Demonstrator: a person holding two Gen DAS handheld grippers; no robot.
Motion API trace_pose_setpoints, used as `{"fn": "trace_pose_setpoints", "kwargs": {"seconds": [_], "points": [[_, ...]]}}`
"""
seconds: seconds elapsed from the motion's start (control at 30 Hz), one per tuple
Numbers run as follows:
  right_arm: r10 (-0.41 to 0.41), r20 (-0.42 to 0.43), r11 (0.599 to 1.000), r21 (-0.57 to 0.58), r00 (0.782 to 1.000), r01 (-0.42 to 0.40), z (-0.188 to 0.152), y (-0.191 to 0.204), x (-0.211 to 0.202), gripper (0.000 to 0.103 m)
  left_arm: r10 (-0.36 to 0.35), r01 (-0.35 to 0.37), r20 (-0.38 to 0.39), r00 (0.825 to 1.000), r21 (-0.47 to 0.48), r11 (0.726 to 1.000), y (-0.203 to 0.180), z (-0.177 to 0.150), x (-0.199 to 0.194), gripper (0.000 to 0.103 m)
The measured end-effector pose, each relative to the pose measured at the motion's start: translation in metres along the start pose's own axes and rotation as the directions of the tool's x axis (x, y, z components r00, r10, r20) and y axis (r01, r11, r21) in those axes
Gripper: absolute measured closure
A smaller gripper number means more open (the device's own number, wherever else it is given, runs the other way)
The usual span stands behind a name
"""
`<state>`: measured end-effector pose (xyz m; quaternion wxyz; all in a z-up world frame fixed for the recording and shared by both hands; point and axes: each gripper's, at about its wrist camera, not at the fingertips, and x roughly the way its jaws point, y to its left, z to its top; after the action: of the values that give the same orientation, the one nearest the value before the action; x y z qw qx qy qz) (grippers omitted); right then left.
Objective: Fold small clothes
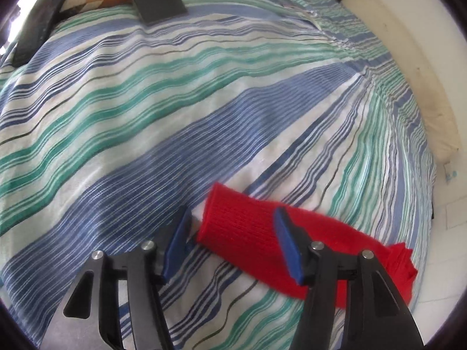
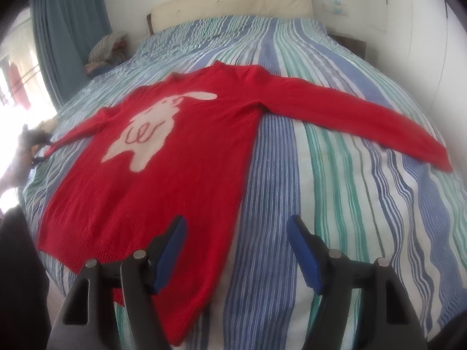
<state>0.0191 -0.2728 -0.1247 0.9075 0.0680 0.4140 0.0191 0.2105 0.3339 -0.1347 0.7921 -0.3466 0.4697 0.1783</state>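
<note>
The red knitted sweater with a white rabbit motif [image 2: 163,151] is spread flat, front up, on the striped bed [image 2: 335,175], sleeves laid out sideways so folding can start. The left claw [image 1: 232,242] is held released above a sleeve cuff [image 1: 248,227], gripping nothing, while the right claw [image 2: 238,248] is parked open and empty over the hem.

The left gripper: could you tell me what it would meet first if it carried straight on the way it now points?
Most likely the red sweater's sleeve cuff, lying on the striped bedspread between the open left gripper fingers; depth is uncertain.

Red sweater [image 2: 163,180] with white rabbit motif lies flat, face-up, sleeves outspread.
</note>
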Motion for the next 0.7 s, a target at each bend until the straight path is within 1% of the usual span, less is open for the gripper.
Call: {"fn": "trace_pose_setpoints", "kwargs": {"seconds": [0.03, 0.07, 0.1, 0.13, 0.17, 0.2, 0.23, 0.27, 0.3, 0.37, 0.43, 0.5, 0.53, 0.57, 0.6, 0.63, 0.67, 0.7], "points": [[-0.002, -0.003, 1.0, -0.003, 1.0, 0.002, 0.0, 0.001, 0.001, 0.033, -0.007, 0.007, 0.003, 1.0, 0.003, 1.0, 0.0, 0.001, 0.001, 0.045], [-0.004, -0.005, 1.0, -0.007, 1.0, 0.004, -0.001, 0.002, 0.001, 0.033, -0.02, 0.02, 0.002, 1.0, 0.01, 1.0, 0.001, 0.0, 0.001, 0.069], [-0.006, -0.006, 1.0, -0.011, 1.0, 0.006, -0.001, 0.002, 0.002, 0.033, -0.03, 0.031, -0.018, 0.999, 0.031, 0.999, -0.002, 0.0, 0.004, 0.094], [-0.008, -0.007, 1.0, -0.014, 1.0, 0.008, -0.001, 0.003, 0.002, 0.033, -0.005, 0.007, -0.026, 1.0, 0.066, 0.998, -0.007, 0.0, 0.005, 0.096], [-0.009, -0.006, 1.0, -0.017, 1.0, 0.009, -0.002, 0.003, 0.002, 0.033, 0.069, -0.071, 0.024, 0.997, 0.112, 0.991, -0.011, -0.002, -0.001, 0.096], [-0.012, -0.006, 1.0, -0.018, 1.0, 0.011, -0.001, 0.004, 0.002, 0.033, 0.14, -0.149, 0.072, 0.988, 0.145, 0.978, -0.014, -0.002, -0.005, 0.097], [-0.014, -0.005, 1.0, -0.018, 1.0, 0.014, -0.001, 0.004, 0.002, 0.033, 0.193, -0.206, 0.093, 0.977, 0.151, 0.967, -0.013, -0.002, -0.004, 0.097], [-0.017, -0.002, 1.0, -0.016, 1.0, 0.017, -0.001, 0.003, 0.001, 0.033, 0.233, -0.244, 0.095, 0.968, 0.139, 0.96, -0.006, 0.0, -0.001, 0.097], [-0.021, 0.002, 1.0, -0.014, 1.0, 0.021, -0.001, 0.003, 0.0, 0.033, 0.252, -0.261, 0.086, 0.964, 0.122, 0.958, 0.0, 0.001, 0.004, 0.097], [-0.028, 0.006, 1.0, -0.01, 1.0, 0.028, -0.001, 0.001, -0.001, 0.033, 0.262, -0.27, 0.085, 0.961, 0.104, 0.957, 0.005, 0.001, 0.009, 0.097], [-0.029, 0.004, 1.0, -0.002, 1.0, 0.029, -0.001, -0.001, 0.0, 0.033, 0.299, -0.313, 0.11, 0.948, 0.134, 0.94, -0.003, -0.002, 0.01, 0.096], [-0.028, 0.004, 1.0, 0.005, 1.0, 0.028, 0.0, -0.003, -0.001, 0.033, 0.331, -0.35, 0.131, 0.935, 0.173, 0.921, -0.015, -0.008, 0.006, 0.09], [-0.027, 0.008, 1.0, 0.007, 1.0, 0.027, 0.0, -0.003, -0.002, 0.033, 0.33, -0.353, 0.143, 0.933, 0.188, 0.917, -0.022, -0.013, -0.002, 0.082], [-0.028, 0.015, 1.0, 0.009, 0.999, 0.028, 0.0, -0.004, -0.003, 0.033, 0.291, -0.32, 0.158, 0.944, 0.208, 0.924, -0.031, -0.02, -0.014, 0.063], [-0.031, 0.023, 0.999, 0.009, 0.999, 0.03, 0.001, -0.004, -0.005, 0.033, 0.221, -0.261, 0.181, 0.958, 0.239, 0.935, -0.04, -0.031, -0.028, 0.049], [-0.036, 0.03, 0.999, 0.009, 0.999, 0.035, 0.002, -0.005, -0.006, 0.033, 0.143, -0.202, 0.213, 0.966, 0.284, 0.937, -0.052, -0.047, -0.045, 0.026], [-0.042, 0.036, 0.999, 0.01, 0.998, 0.042, 0.002, -0.006, -0.008, 0.033, 0.08, -0.162, 0.243, 0.967, 0.336, 0.928, -0.065, -0.064, -0.059, 0.011], [-0.048, 0.038, 0.999, 0.013, 0.998, 0.048, 0.002, -0.007, -0.008, 0.033, 0.028, -0.131, 0.258, 0.966, 0.393, 0.91, -0.078, -0.081, -0.068, 0.007]]}}
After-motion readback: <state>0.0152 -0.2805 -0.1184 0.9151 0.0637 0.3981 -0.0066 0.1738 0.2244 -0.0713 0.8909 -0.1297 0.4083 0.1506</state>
